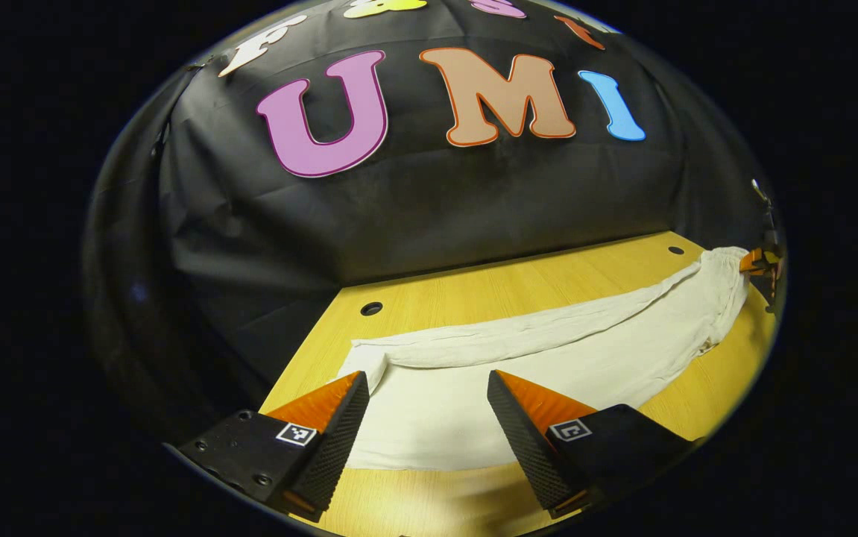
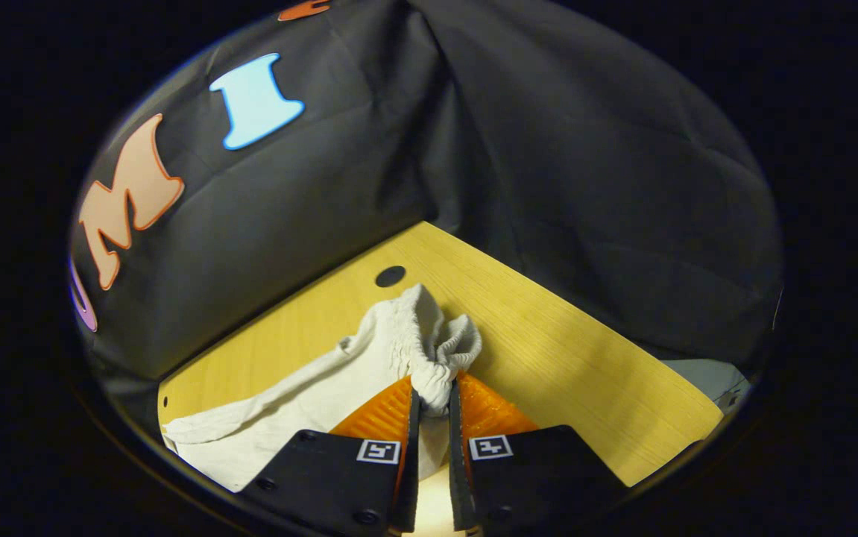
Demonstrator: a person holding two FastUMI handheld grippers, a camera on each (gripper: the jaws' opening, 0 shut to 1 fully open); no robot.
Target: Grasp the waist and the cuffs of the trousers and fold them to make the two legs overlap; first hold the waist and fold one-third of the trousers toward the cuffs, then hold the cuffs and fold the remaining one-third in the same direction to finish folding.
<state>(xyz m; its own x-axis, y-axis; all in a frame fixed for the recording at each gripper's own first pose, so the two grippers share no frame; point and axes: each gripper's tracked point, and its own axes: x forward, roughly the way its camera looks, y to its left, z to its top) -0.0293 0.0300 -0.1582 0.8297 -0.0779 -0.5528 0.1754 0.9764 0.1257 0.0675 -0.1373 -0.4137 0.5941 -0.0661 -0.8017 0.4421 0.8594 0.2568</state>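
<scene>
Right gripper view: right gripper (image 2: 433, 406) clenched on trousers (image 2: 369, 365) waist, frame centre. Left gripper (image 1: 427, 406) released over cuffs; cuffs best pinched before lifting.

No word, number or brand can be read here — the only signs are small square coded markers, patterns rather than letters. On the left gripper (image 1: 426, 377) one marker (image 1: 296, 434) sits on the housing just behind its left finger and a second marker (image 1: 571, 429) just behind its right finger, the jaws standing wide apart. On the right gripper (image 2: 432, 388) a matching pair — one marker (image 2: 378, 451) left of the narrow gap, the other marker (image 2: 490, 447) right of it — sits just behind the fingers that pinch the trousers (image 2: 399, 335).
</scene>
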